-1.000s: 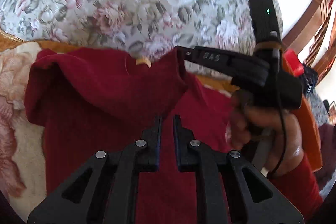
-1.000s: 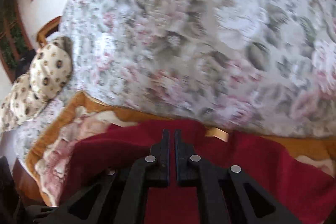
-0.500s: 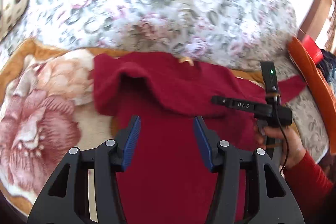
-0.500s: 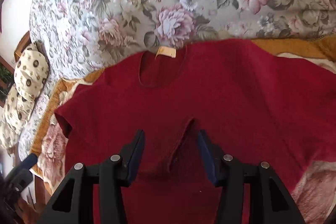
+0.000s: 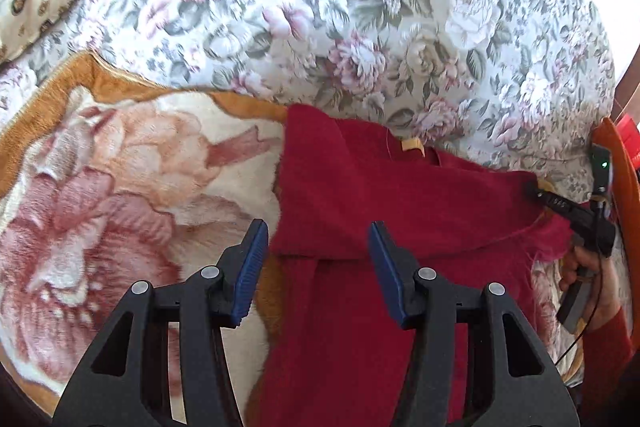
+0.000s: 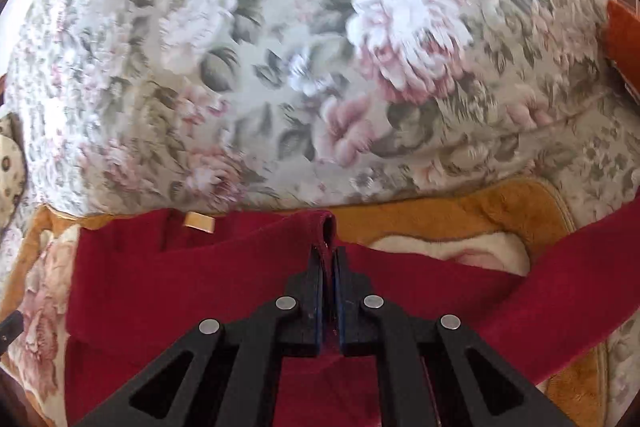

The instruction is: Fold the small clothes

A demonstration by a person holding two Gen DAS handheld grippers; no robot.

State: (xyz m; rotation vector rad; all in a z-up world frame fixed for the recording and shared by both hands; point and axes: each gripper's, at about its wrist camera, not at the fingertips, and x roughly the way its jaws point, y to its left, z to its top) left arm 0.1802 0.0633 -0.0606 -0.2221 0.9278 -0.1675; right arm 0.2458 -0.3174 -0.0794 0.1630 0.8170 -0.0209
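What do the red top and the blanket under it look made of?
Red top: looks like a soft knit, wool or acrylic; matte, fuzzy nap along its folded edges. Blanket: plush fleece-like pile with a printed rose and orange border; the fibres look brushed with a slight sheen. Exact fibres can't be told.

We cannot see the red sweater's (image 5: 400, 211) near hem: the left gripper's (image 5: 316, 259) black frame and the picture's edge cover it. Its right sleeve (image 6: 568, 267) runs out of view at right. The far floral cushion (image 6: 320, 67) blurs. We lose the pinched fold between the right gripper's (image 6: 329, 259) pads.
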